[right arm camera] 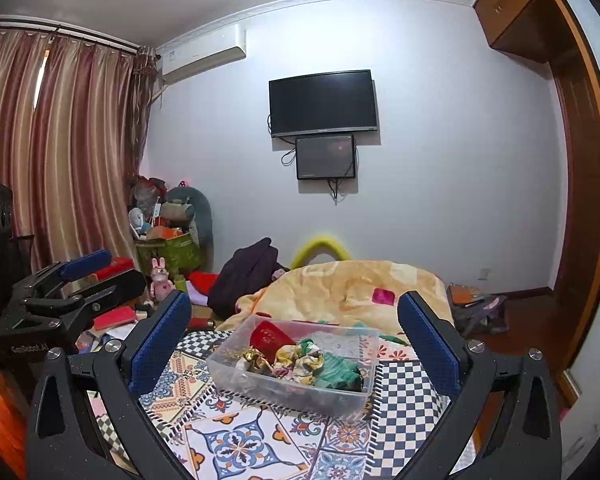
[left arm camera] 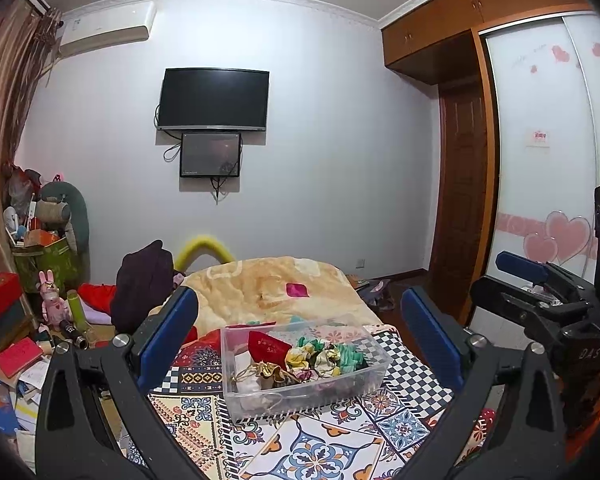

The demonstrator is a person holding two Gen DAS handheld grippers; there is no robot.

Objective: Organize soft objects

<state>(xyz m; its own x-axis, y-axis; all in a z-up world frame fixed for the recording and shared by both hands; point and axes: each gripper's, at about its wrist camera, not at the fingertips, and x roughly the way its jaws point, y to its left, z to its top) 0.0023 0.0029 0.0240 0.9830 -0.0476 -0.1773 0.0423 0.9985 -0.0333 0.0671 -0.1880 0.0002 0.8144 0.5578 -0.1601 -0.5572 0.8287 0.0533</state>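
Note:
A clear plastic bin [left arm camera: 374, 376] [right arm camera: 236, 376] sits on the patterned bed cover. It holds a red pouch [left arm camera: 266, 346] [right arm camera: 269, 335], a gold drawstring pouch [left arm camera: 266, 372], floral scrunchies [left arm camera: 314, 354] [right arm camera: 300, 360] and a green scrunchie [left arm camera: 350, 354] [right arm camera: 338, 370]. My left gripper [left arm camera: 300, 312] is open and empty, held above and in front of the bin. My right gripper [right arm camera: 296, 312] is open and empty too, also short of the bin. Each gripper shows at the edge of the other's view.
A beige blanket [left arm camera: 268, 284] [right arm camera: 340, 284] with a pink cloth [left arm camera: 297, 290] lies behind the bin. A dark garment [left arm camera: 144, 284] hangs at the bed's left. Boxes, books and toys [left arm camera: 28, 320] clutter the floor left. A wardrobe [left arm camera: 540, 120] stands right.

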